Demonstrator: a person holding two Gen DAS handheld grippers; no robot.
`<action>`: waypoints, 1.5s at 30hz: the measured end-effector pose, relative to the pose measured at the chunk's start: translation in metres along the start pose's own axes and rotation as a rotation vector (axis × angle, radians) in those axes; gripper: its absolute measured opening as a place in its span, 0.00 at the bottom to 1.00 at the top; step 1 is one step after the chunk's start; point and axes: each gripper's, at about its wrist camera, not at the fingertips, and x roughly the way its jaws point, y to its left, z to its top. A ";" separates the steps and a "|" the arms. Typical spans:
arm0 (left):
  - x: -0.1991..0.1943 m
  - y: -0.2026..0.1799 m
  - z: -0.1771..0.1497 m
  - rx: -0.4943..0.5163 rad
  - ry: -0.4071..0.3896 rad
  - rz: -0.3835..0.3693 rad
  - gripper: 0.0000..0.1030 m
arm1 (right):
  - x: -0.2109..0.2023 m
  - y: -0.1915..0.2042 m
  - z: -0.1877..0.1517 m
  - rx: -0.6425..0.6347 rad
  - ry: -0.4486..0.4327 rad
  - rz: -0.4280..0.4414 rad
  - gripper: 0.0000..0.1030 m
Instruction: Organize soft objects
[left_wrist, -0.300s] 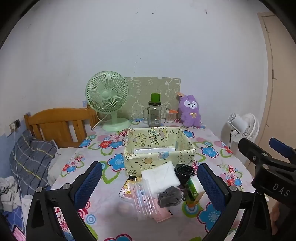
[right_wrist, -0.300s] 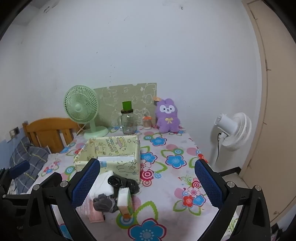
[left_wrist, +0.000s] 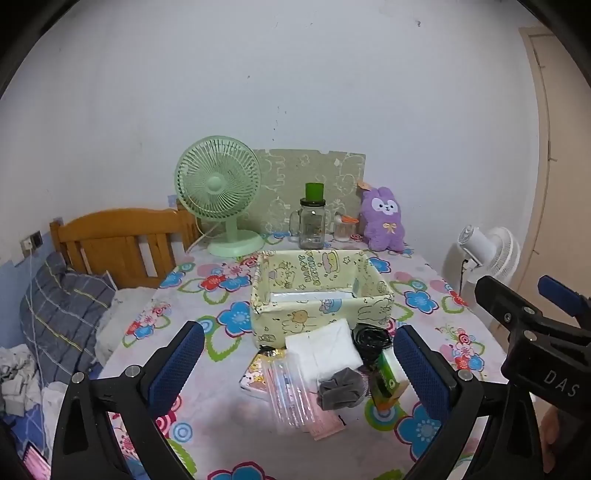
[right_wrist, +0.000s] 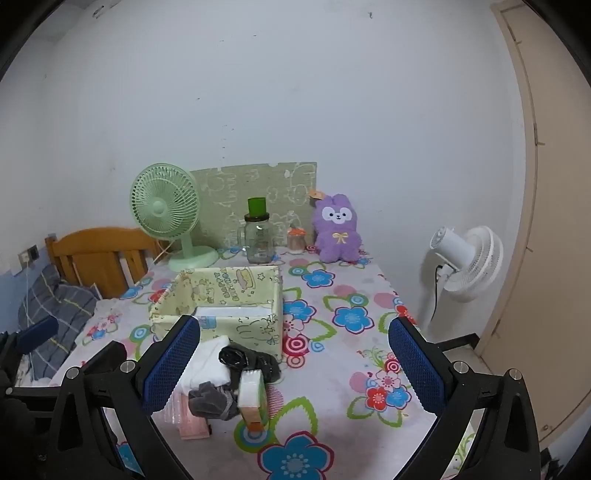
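Observation:
A yellow cartoon-print fabric box (left_wrist: 321, 295) (right_wrist: 221, 306) stands mid-table, open on top. In front of it lies a pile: a white folded cloth (left_wrist: 323, 349) (right_wrist: 207, 363), a grey scrunchie (left_wrist: 340, 391) (right_wrist: 212, 402), a black cord bundle (left_wrist: 371, 339) (right_wrist: 247, 360), a green tissue pack (left_wrist: 388, 376) (right_wrist: 253, 400), clear plastic sleeves (left_wrist: 288, 391) and a pink packet (right_wrist: 192, 424). My left gripper (left_wrist: 299, 373) is open, held above the near side of the pile. My right gripper (right_wrist: 293, 369) is open, to the right of the pile; it also shows in the left wrist view (left_wrist: 532, 314).
At the table's back stand a green desk fan (left_wrist: 218, 192), a glass jar with green lid (left_wrist: 312, 221), a small jar (left_wrist: 343, 229) and a purple plush rabbit (left_wrist: 382, 218). A wooden headboard (left_wrist: 122, 240) and bedding lie left; a white floor fan (right_wrist: 465, 258) stands right.

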 end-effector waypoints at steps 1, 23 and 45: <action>0.001 0.001 0.001 -0.003 0.001 -0.006 1.00 | -0.001 0.002 -0.007 0.001 -0.011 -0.005 1.00; 0.003 -0.001 -0.001 0.009 -0.009 -0.018 1.00 | 0.012 0.002 -0.001 -0.003 -0.004 -0.021 1.00; 0.006 -0.002 -0.004 0.017 -0.009 -0.017 0.99 | 0.015 0.000 -0.002 0.005 0.001 -0.015 1.00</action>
